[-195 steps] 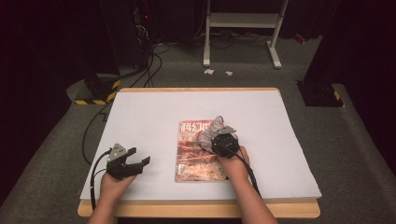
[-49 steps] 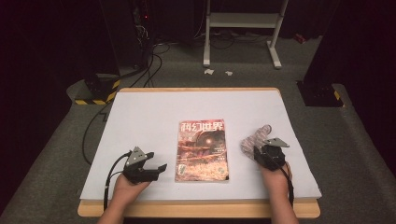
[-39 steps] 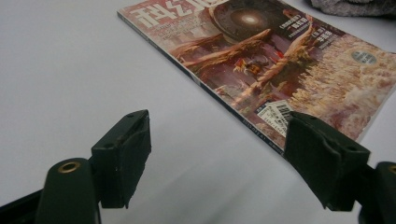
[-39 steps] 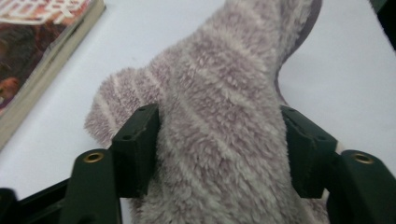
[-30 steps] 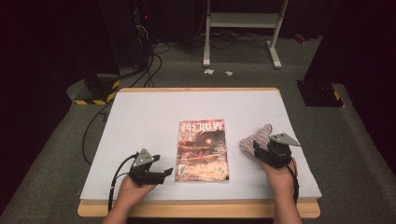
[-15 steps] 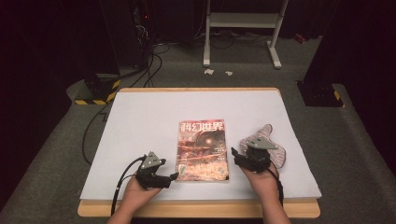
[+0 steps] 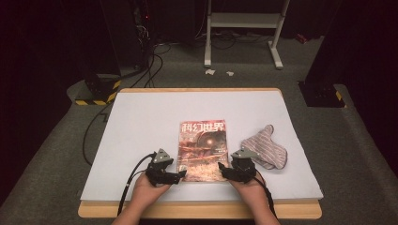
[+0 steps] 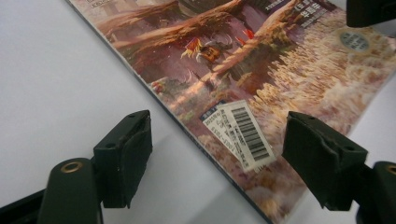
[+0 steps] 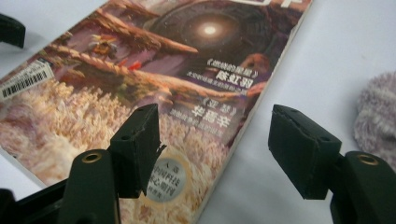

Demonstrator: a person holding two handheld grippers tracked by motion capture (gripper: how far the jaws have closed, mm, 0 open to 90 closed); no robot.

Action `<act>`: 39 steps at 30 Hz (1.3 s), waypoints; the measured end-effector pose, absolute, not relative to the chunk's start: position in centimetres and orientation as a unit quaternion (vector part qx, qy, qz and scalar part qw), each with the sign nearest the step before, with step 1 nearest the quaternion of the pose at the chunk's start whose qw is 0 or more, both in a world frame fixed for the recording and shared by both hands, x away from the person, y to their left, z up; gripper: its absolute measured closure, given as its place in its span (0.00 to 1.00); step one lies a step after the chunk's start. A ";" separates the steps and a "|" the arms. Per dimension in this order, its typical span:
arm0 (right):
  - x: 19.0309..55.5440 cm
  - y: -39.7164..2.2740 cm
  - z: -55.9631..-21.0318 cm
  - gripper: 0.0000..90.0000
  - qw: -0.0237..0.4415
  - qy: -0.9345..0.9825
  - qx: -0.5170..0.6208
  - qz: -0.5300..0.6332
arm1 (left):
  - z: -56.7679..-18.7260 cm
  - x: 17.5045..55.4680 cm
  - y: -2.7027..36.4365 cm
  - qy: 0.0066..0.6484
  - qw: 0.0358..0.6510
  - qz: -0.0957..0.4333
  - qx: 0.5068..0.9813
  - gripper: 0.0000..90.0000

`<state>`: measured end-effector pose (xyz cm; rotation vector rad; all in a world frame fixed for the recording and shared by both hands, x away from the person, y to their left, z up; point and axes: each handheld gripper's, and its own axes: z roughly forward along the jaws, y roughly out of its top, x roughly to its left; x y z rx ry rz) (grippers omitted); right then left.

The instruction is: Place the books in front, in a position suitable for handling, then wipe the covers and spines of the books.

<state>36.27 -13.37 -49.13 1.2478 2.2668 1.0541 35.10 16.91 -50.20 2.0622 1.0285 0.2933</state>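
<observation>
High view: a magazine (image 7: 202, 149) lies flat on the white worktop (image 7: 141, 122), the left gripper (image 7: 180, 175) and right gripper (image 7: 220, 168) at its near corners, a striped cloth (image 7: 264, 146) beside. Left gripper view: jaws apart, straddling the barcode corner. Right gripper view: jaws apart over the edge, seemingly not touching.

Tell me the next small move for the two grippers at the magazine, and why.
Probably ease both grippers down so the open jaws straddle the near corners of the glossy illustrated magazine. The left gripper frames the barcode corner's spine edge, the right gripper the opposite edge. Neither touches it yet, and the striped grey cloth lies clear.
</observation>
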 end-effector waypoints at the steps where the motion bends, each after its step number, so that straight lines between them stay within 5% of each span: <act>1: 36.3 -13.4 -49.1 0.38 0.173 0.799 0.440 0.372 | -50.2 35.2 16.7 0.406 0.396 0.116 0.816 0.27; 22: 35.6 -12.3 -50.2 0.43 0.158 0.806 0.438 0.365 | -50.5 36.0 15.8 0.415 0.388 0.112 0.815 0.21; 39: 34.8 -10.6 -50.0 0.46 0.190 0.817 0.417 0.349 | -50.4 35.8 16.2 0.437 0.392 0.121 0.800 0.31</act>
